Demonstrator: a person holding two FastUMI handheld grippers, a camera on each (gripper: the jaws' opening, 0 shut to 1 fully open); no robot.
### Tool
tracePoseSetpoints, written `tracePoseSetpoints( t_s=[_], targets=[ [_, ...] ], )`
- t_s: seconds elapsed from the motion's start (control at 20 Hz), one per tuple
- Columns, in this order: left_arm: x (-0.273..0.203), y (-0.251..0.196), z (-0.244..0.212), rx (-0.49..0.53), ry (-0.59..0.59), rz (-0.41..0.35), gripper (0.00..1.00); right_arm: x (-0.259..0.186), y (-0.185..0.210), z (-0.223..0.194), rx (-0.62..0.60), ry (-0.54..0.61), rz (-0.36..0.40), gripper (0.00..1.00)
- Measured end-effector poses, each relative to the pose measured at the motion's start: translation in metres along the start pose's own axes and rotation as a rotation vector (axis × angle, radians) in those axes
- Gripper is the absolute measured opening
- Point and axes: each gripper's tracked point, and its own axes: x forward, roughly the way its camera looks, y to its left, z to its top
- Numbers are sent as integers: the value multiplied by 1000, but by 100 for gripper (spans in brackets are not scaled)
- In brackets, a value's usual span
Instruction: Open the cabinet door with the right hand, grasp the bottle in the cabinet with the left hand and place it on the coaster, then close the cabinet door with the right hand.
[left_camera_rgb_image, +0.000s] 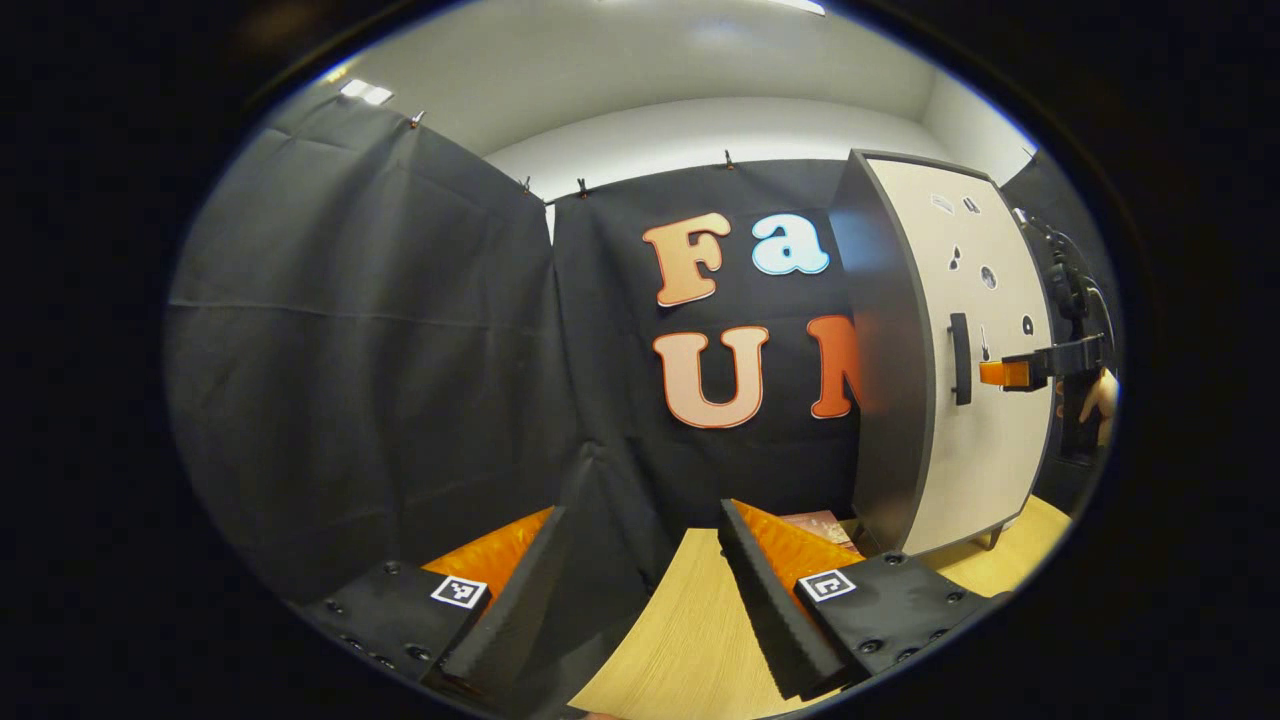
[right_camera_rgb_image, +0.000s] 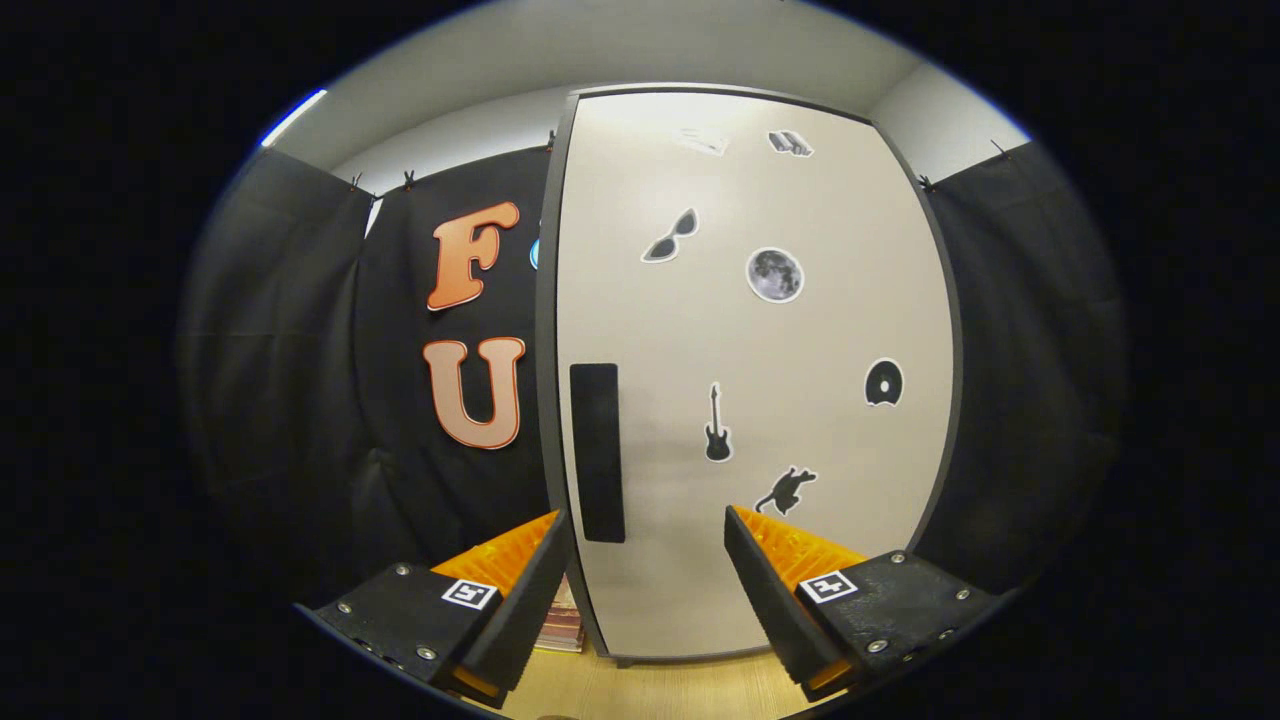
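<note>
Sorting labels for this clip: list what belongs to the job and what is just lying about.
Job things:
cabinet door, shut
door handle
right gripper, open, facing the handle
left gripper, open

Just about:
stickers on the door
stacked items beside the cabinet's foot
wooden table

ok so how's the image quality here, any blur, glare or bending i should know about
Left gripper view: the cabinet door bows from fisheye distortion, its near edge is soft, and the right gripper near the handle looks small. Right gripper view: the door is evenly lit, bulges outward, stickers sharp, no harsh glare; its fingertips look slightly soft.
</note>
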Motion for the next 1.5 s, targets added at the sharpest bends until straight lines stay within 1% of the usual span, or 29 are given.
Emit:
tracePoseSetpoints(
  t_s=[0.1,0.2,0.3,0.35,0.4,0.45,0.5,0.55,0.65,0.75,0.8,0.9,0.95,1.05,1.3,1.5],
  targets=[
    [-1,9,-2,-2,7,20,98,15,9,3,-1,-2,11,94],
    [-3,16,-4,-4,12,37,98,31,14,5,-16,-1,3,88],
    [-4,24,-6,-3,15,52,99,41,15,5,-28,5,-7,80],
    [-4,26,-7,-2,17,56,99,46,17,5,-30,8,-7,73],
    [-5,28,-8,-1,19,60,99,52,17,4,-32,13,-13,71],
    [-5,30,-7,1,20,64,99,55,19,3,-34,16,-13,66],
    [-6,32,-9,3,21,69,98,57,21,4,-35,15,-13,63],
    [-6,34,-9,5,22,74,98,60,22,4,-36,13,-15,58],
    [-8,38,-10,5,24,81,98,62,19,5,-43,15,-39,51],
    [-10,40,-12,4,26,85,99,62,20,4,-19,19,-37,37],
    [-12,41,-11,4,26,86,99,60,20,4,-4,21,-35,36],
    [-13,43,-12,6,26,88,98,58,20,4,2,12,-44,30],
    [-13,44,-12,8,26,90,99,58,20,4,-4,1,-48,28],
    [-13,44,-12,11,27,92,98,55,20,5,-5,-18,-25,25],
    [-16,40,-13,-5,27,86,98,31,22,6,-15,-17,52,24],
    [-16,30,-12,-7,24,65,98,-3,13,7,-24,-15,84,24]
  ],
)
